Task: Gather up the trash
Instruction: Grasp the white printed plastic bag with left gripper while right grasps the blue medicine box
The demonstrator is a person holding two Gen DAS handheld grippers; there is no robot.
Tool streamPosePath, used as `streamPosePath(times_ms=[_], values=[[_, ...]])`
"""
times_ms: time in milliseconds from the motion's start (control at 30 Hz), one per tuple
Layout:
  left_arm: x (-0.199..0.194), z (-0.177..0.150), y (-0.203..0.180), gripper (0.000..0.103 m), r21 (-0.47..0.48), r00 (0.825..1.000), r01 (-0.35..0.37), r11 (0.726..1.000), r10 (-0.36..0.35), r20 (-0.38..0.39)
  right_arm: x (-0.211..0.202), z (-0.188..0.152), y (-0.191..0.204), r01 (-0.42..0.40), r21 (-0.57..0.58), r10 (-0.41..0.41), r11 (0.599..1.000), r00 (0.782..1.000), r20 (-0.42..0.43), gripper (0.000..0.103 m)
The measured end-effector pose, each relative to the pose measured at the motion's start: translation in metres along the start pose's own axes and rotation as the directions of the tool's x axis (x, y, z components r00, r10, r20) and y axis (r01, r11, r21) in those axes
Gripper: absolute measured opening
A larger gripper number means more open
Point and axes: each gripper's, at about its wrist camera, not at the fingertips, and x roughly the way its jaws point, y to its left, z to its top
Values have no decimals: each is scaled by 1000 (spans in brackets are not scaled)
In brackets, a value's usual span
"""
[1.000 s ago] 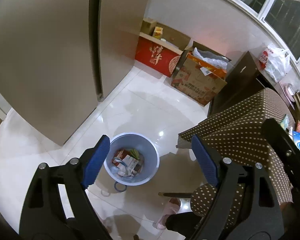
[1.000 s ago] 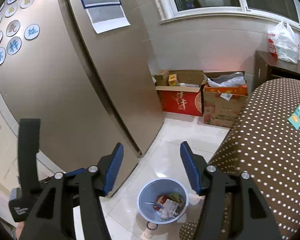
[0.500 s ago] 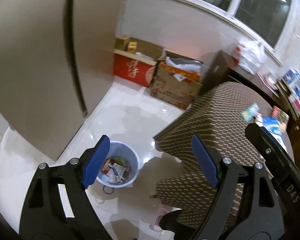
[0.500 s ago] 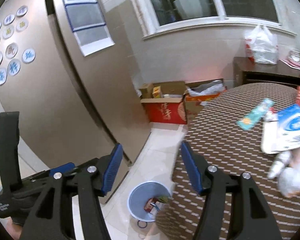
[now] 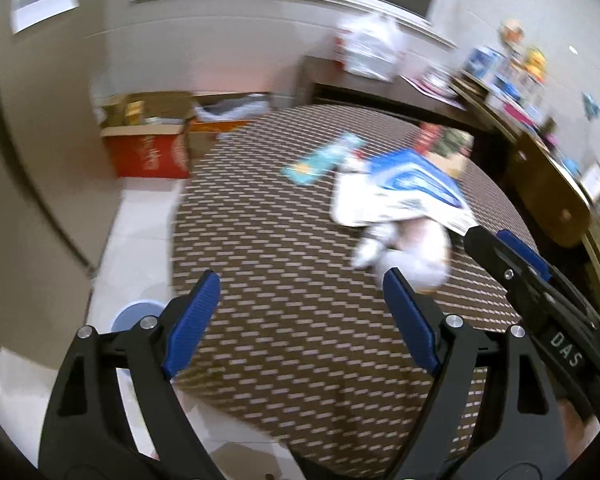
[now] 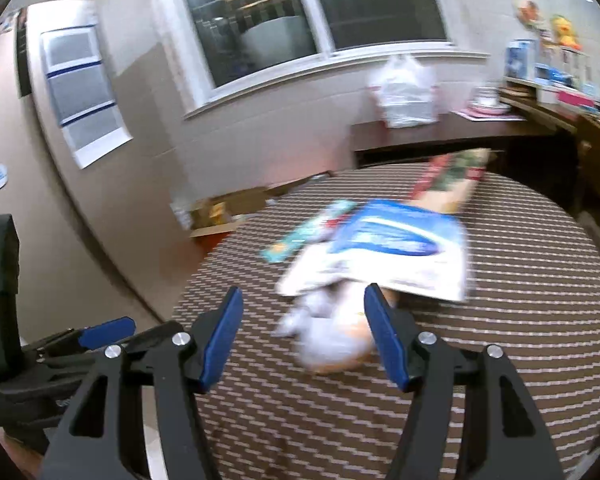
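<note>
Both views are blurred. On the brown dotted tablecloth (image 5: 284,248) lie a crumpled white wad (image 5: 412,252), a blue-and-white bag (image 5: 412,184), a teal wrapper (image 5: 320,158) and a red-green packet (image 5: 440,140). My left gripper (image 5: 300,308) is open and empty above the table's near side. My right gripper (image 6: 302,328) is open and empty, with the white wad (image 6: 332,332) just beyond its fingertips, under the blue-and-white bag (image 6: 392,248). The blue trash bin (image 5: 134,318) stands on the floor at the left, partly hidden by my left finger.
Cardboard boxes (image 5: 148,148) stand against the far wall. A dark sideboard (image 6: 460,132) with a white plastic bag (image 6: 404,96) runs along the back and right. A tall beige fridge (image 6: 60,200) stands left of the table.
Both grippers swung up and to the right, from over the floor bin to over the table. The trash on the tablecloth is now in front of them. Both stayed open.
</note>
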Motion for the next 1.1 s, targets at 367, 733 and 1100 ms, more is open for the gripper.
streamPosePath(times_ms=[367, 733, 1100], values=[[55, 6, -93, 78, 168, 997, 52, 984, -41, -66, 2, -8, -85, 163, 23, -161, 986, 985, -68, 63], [84, 3, -98, 35, 185, 993, 50, 981, -30, -110, 47, -12, -56, 213, -274, -254, 938, 959, -124, 63], [76, 7, -67, 33, 119, 990, 109, 987, -97, -101, 92, -8, -12, 227, -542, -311, 809, 948, -67, 65]])
